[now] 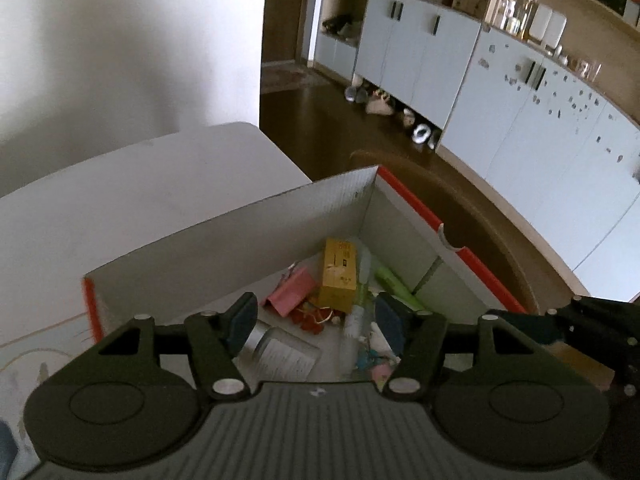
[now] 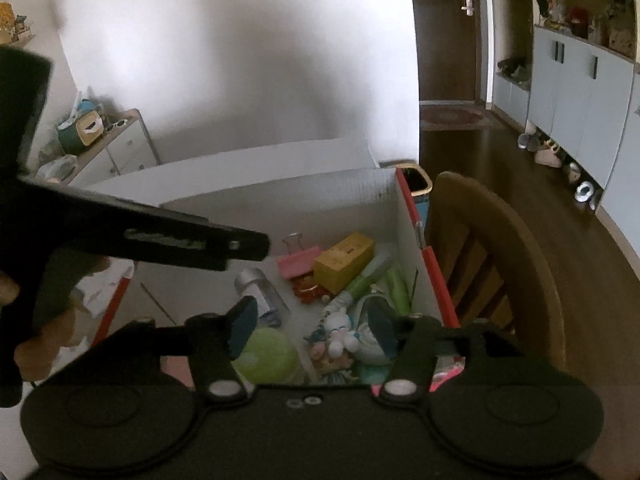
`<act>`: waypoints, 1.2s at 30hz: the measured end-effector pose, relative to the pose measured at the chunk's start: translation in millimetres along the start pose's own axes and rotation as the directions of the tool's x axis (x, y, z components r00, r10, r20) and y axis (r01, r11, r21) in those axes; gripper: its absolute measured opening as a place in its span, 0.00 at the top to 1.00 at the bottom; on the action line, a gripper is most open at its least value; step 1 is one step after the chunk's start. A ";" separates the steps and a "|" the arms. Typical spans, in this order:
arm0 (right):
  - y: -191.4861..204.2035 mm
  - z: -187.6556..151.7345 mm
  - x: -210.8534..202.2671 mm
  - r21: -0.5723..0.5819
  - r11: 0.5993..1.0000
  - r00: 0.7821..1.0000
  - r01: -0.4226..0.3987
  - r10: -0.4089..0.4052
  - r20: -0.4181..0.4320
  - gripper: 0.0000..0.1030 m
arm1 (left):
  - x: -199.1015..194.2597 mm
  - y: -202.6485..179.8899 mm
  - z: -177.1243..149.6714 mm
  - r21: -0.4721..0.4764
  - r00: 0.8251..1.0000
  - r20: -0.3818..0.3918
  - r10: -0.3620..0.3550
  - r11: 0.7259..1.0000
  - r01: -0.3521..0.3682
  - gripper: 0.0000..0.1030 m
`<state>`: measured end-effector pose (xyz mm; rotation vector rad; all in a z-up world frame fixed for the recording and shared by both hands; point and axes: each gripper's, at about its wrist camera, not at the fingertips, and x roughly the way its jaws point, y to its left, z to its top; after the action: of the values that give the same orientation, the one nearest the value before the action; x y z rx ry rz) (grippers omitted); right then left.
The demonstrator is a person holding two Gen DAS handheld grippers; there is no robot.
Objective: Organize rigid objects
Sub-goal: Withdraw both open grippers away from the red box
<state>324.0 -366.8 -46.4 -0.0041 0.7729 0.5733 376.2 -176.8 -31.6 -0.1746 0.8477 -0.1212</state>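
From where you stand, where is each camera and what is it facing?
Left wrist view: sits on the left gripper, looking down into the cardboard box; its own open fingers show.
Right wrist view: sits on the right gripper, facing the same box from the other side; its open fingers and the left gripper show.
Shared: the yellow carton, pink binder clip and small bottle.

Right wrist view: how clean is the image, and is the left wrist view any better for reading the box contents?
Right wrist view: dim, the green round object near the lens is soft, the left gripper crossing the frame is smeared, and cabinet lines bow from the fisheye. Left wrist view: also dim, but the yellow box and pink binder clip read sharper; the white wall behind is shadowed.
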 end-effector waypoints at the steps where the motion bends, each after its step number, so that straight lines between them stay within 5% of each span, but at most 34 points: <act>1: 1.5 -0.6 -4.5 0.005 1.000 1.000 -0.001 0.001 0.009 0.35 | -2.1 -1.3 2.0 0.002 1.000 0.011 -0.001 1.000 0.001 0.37; 4: 7.1 -1.5 -16.8 0.015 1.000 0.999 0.004 -0.005 0.035 0.32 | -22.3 1.1 -5.9 0.005 0.999 0.036 0.004 1.000 -0.005 0.29; 19: 43.4 -17.7 -63.1 0.104 0.995 0.983 -0.008 -0.011 0.184 0.02 | -93.7 23.9 -50.2 0.073 0.992 0.114 -0.057 0.996 0.049 0.22; 27: 66.9 -27.4 -82.3 0.126 0.992 0.972 -0.007 -0.022 0.232 0.00 | -118.1 37.7 -74.3 0.083 0.989 0.099 -0.108 0.992 0.099 0.18; 31: 77.6 -35.3 -88.2 0.148 0.989 0.969 0.006 -0.043 0.244 0.00 | -127.0 41.7 -85.2 0.093 0.987 0.102 -0.126 0.989 0.116 0.01; 36: 87.4 -43.0 -94.7 0.171 0.985 0.966 0.009 -0.053 0.253 0.00 | -140.6 46.8 -94.8 0.100 0.981 0.116 -0.155 0.985 0.144 0.01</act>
<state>198.7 -347.8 2.6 0.2105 0.5646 0.4657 214.2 -116.2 0.7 -0.1583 0.7039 -0.2869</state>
